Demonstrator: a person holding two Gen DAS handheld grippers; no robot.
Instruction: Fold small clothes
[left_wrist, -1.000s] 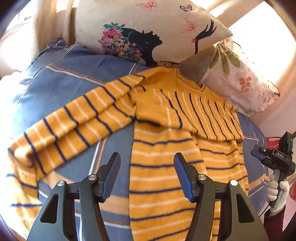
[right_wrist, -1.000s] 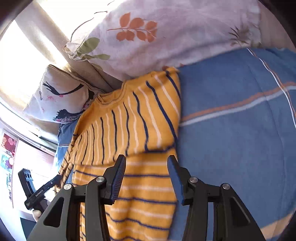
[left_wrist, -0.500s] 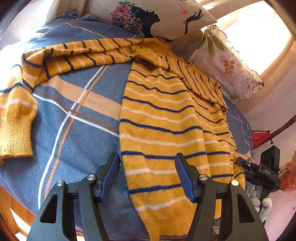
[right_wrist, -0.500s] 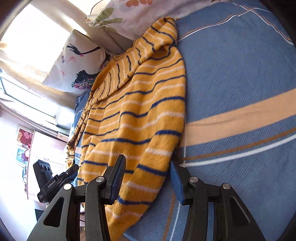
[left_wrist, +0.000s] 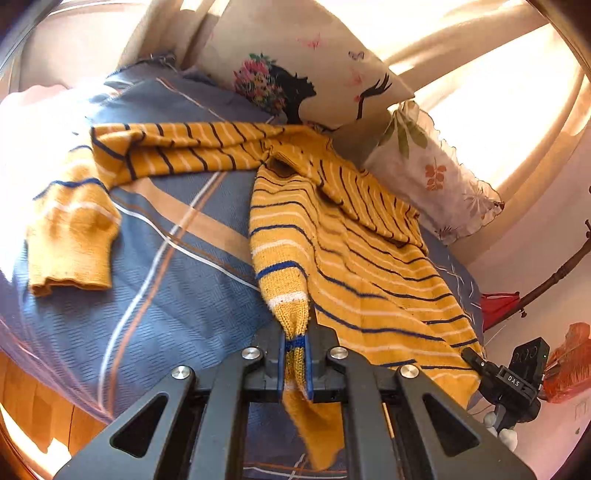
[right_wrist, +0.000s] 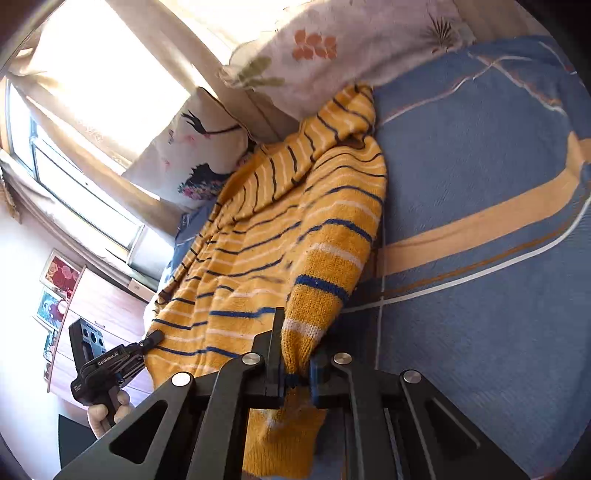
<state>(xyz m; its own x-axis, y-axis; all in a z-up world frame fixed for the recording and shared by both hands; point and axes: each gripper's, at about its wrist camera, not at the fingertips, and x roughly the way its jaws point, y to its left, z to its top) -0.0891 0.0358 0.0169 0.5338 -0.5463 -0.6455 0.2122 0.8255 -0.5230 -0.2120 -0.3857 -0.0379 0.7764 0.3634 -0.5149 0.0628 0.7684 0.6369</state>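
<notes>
your left gripper (left_wrist: 295, 363) pinches one bottom corner of the striped yellow sweater (left_wrist: 354, 266) at the near edge of the bed (left_wrist: 173, 288), and your right gripper (right_wrist: 295, 373) pinches the opposite hem corner. the sweater's body runs up the blue bedspread, one sleeve (left_wrist: 155, 151) stretching toward the bed's left side. two printed pillows (left_wrist: 314, 70) lean at the far edge.

Coarse, fuzzy knit sweater (left_wrist: 354, 258); matt woven-cloth bedsheet (right_wrist: 480, 221); matt black plastic tongs (left_wrist: 294, 360) with shiny metal screws.
</notes>
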